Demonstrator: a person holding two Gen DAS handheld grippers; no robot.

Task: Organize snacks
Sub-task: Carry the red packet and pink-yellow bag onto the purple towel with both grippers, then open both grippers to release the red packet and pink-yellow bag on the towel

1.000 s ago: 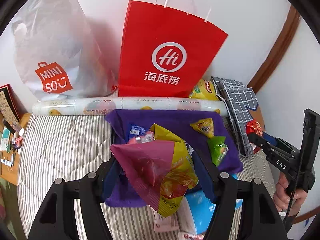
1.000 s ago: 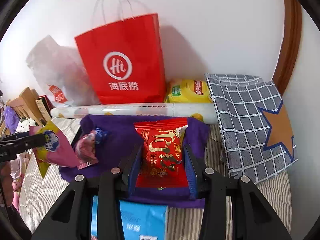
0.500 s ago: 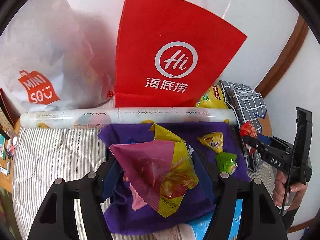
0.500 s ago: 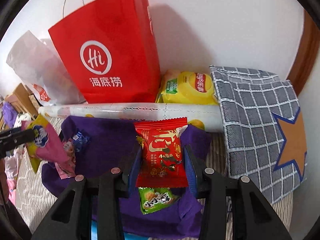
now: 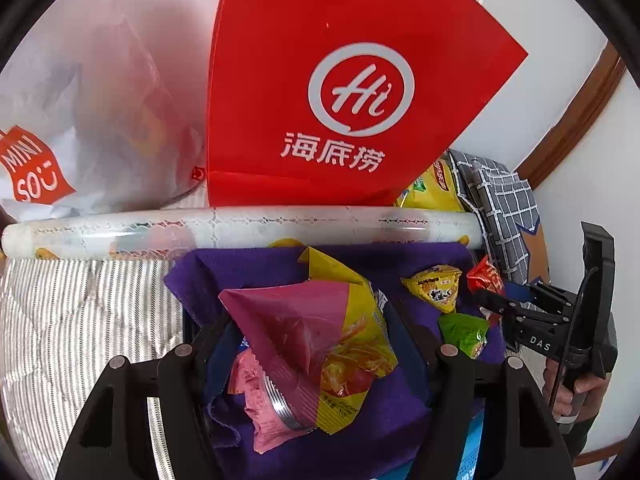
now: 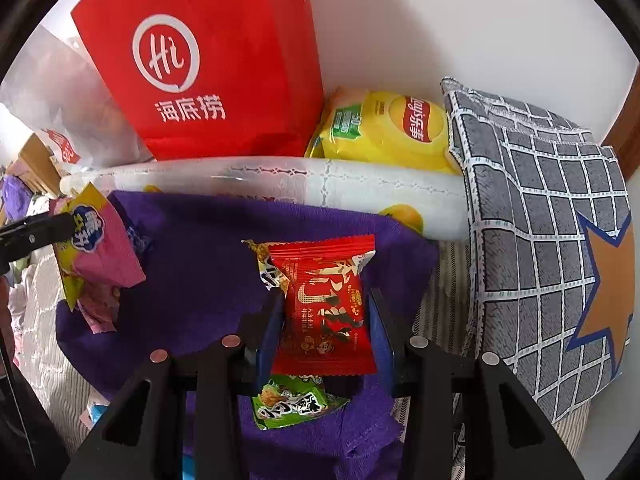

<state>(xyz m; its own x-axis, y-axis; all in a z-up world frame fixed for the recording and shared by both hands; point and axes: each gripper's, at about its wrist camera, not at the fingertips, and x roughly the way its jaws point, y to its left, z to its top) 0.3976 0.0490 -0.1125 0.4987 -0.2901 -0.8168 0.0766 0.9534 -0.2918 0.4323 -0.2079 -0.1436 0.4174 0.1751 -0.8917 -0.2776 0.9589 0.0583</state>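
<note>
My left gripper [image 5: 312, 332] is shut on a puffy pink and yellow snack bag [image 5: 320, 344], held above the purple cloth [image 5: 248, 264]. A pink packet [image 5: 256, 396] lies under it on the cloth. My right gripper [image 6: 324, 320] is shut on a red snack packet [image 6: 324, 312], also over the purple cloth [image 6: 192, 280]. A small green packet [image 6: 292, 400] lies on the cloth just below the red one, and a yellow packet [image 6: 264, 260] peeks out behind it. In the left wrist view the right gripper [image 5: 496, 304] shows at the right, beside the yellow packet [image 5: 436, 288] and the green packet [image 5: 464, 332].
A red paper bag [image 5: 340, 92] and a white plastic bag [image 5: 80, 112] stand against the wall behind a rolled sheet [image 5: 240, 224]. A yellow crisp bag [image 6: 392, 128] and a grey checked cushion [image 6: 540, 240] sit at the right. Striped bedding [image 5: 72, 312] lies around the cloth.
Both grippers have moved forward and down toward the purple cloth and the red bag, each still holding its snack. The green and yellow packets have come into the right wrist view.
</note>
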